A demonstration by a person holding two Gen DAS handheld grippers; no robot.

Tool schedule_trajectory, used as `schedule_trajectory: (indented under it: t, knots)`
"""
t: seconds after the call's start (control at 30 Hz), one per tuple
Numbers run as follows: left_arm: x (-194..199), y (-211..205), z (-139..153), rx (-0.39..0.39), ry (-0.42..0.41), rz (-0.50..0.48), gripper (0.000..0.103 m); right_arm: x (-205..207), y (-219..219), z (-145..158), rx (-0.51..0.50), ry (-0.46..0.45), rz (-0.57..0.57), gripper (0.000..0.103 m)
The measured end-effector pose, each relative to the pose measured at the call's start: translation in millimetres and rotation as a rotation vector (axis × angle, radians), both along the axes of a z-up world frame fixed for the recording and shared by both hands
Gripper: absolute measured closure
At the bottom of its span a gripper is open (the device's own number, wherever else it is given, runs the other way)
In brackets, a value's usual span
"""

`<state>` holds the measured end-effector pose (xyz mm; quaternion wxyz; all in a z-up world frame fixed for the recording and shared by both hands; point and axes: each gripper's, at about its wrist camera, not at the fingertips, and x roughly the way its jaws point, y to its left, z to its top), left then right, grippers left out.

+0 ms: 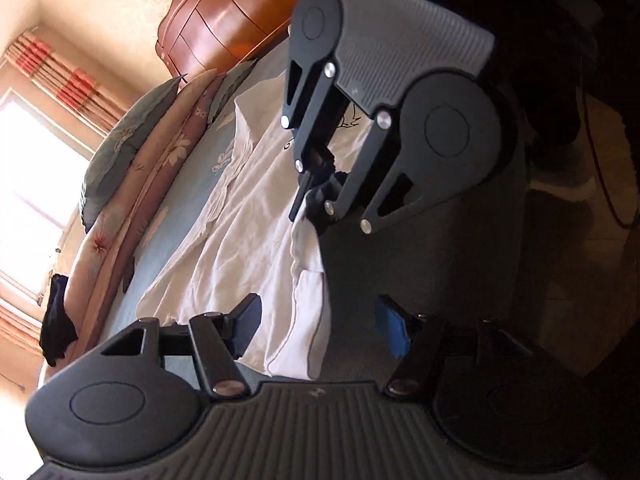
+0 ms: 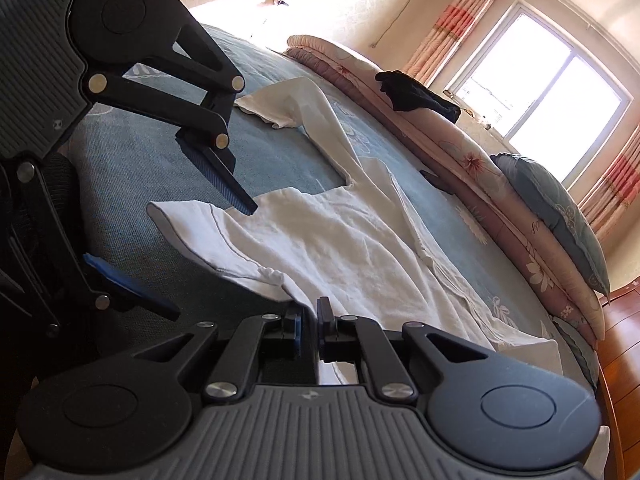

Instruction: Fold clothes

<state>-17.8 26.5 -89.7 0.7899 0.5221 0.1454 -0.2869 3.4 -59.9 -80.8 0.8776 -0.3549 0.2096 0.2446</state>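
A white shirt lies spread and creased on the blue bed cover. My right gripper is shut on the shirt's near edge. In the left wrist view the right gripper reaches in from above with white cloth hanging from its fingertips. My left gripper stands open, and a corner of the shirt lies between its fingers without being pressed. From the right wrist view the left gripper comes in from the left, its upper fingertip at the shirt's edge and its blue pad over the bed cover.
Folded pink floral quilts and a grey-blue pillow line the bed's far side. A black garment lies on the quilts. A wooden headboard closes one end. A bright window with striped curtains is behind.
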Motion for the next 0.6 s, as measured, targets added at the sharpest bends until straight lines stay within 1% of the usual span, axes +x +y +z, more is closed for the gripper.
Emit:
schedule_trajectory:
  t: [0.07,0.1,0.13,0.17,0.2,0.23,0.27,0.3,0.37,0.4,0.5,0.6]
  knots:
    - [1.0,-8.5,-5.7,0.044,-0.075,-0.021,0.038,-1.1,-1.0,0.8,0.002,0.005,0.005,0.094]
    - [1.6,-12.6,-8.3,0.065,-0.111,-0.031,0.043,-1.5,-1.4,1.0,0.005,0.007,0.005,0.094]
    - [3.3,-15.3,-10.1,0.080,-0.136,-0.037,0.058,-1.7,-1.9,1.2,0.009,0.008,0.006,0.094]
    - [5.4,-17.7,-11.8,0.094,-0.159,-0.042,0.069,-2.0,-2.5,1.4,0.012,0.010,0.006,0.094]
    - [7.4,-20.0,-13.5,0.108,-0.181,-0.047,0.092,-2.4,-3.4,1.7,0.017,0.010,0.007,0.094]
    - [9.7,-20.7,-12.0,0.097,-0.186,-0.044,0.099,-2.4,-4.5,2.5,0.021,0.009,0.004,0.091]
    - [12.2,-20.9,-9.8,0.081,-0.186,-0.039,0.099,-3.4,-6.3,2.8,0.023,0.004,0.001,0.083]
    - [14.2,-20.3,-4.8,0.052,-0.180,-0.025,0.099,-5.6,-9.0,2.6,0.021,-0.010,0.001,0.078]
    - [17.4,-18.2,6.3,-0.003,-0.171,0.005,0.100,-11.0,-15.6,0.9,0.010,-0.046,0.000,0.053]
    - [19.0,-16.8,12.0,-0.024,-0.171,0.020,0.100,-12.8,-19.2,-1.9,-0.005,-0.068,-0.009,0.050]
    - [24.1,-12.0,28.7,-0.088,-0.160,0.061,0.100,-11.8,-27.2,-19.0,-0.110,-0.129,-0.088,0.050]
    - [29.4,-9.0,38.0,-0.127,-0.139,0.085,0.100,-7.3,-40.6,-34.9,-0.183,-0.154,-0.177,0.050]
